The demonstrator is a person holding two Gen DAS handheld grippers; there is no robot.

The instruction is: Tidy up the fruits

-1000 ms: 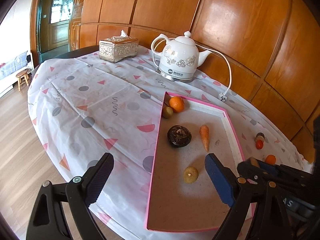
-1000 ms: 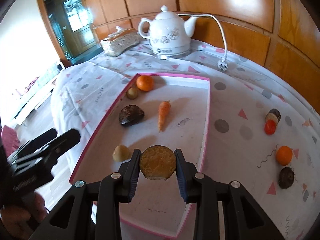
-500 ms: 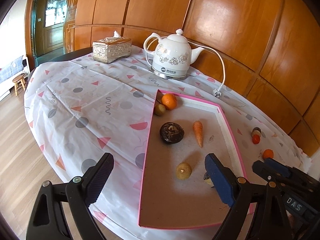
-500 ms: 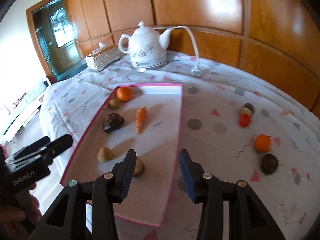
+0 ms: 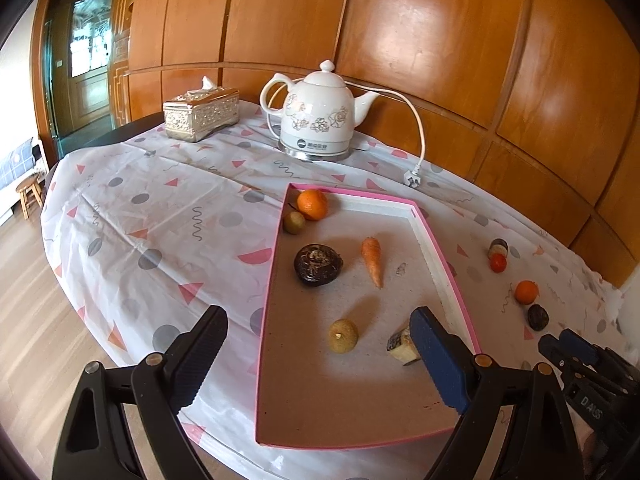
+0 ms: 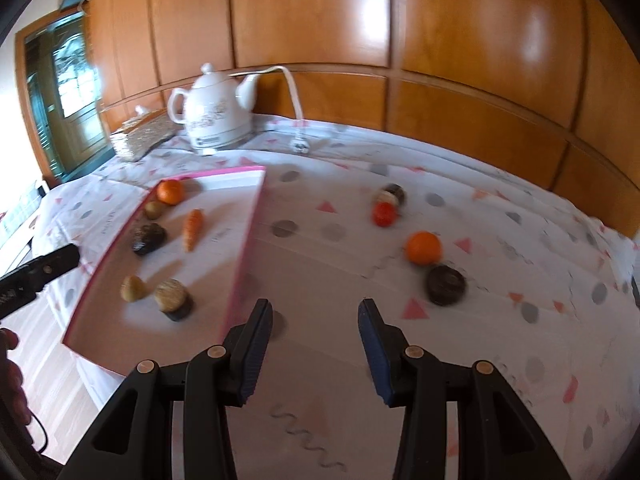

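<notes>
A pink-rimmed tray (image 5: 448, 264) (image 6: 246, 236) holds an orange (image 5: 312, 204), a small green fruit (image 5: 295, 223), a dark brown fruit (image 5: 318, 263), a carrot (image 5: 372, 262), a yellowish fruit (image 5: 343, 335) and a cut brown piece (image 5: 402, 346) (image 6: 172, 294). On the cloth to the right lie an orange (image 6: 424, 247), a dark round fruit (image 6: 446, 285), a red fruit (image 6: 384, 215) and a dark-and-white piece (image 6: 391, 194). My left gripper (image 5: 320, 360) is open over the tray's near end. My right gripper (image 6: 316, 356) is open and empty above the cloth, right of the tray.
A white kettle (image 5: 316, 120) with cord and plug (image 5: 412, 178) and a silver tissue box (image 5: 200, 114) stand at the back. Wood panelling rises behind the table. The table edge and wooden floor (image 5: 36, 340) lie to the left.
My right gripper opened, left the cut brown piece in the tray's near end, then swung right over the cloth. The left gripper stayed open and drew back slightly.
</notes>
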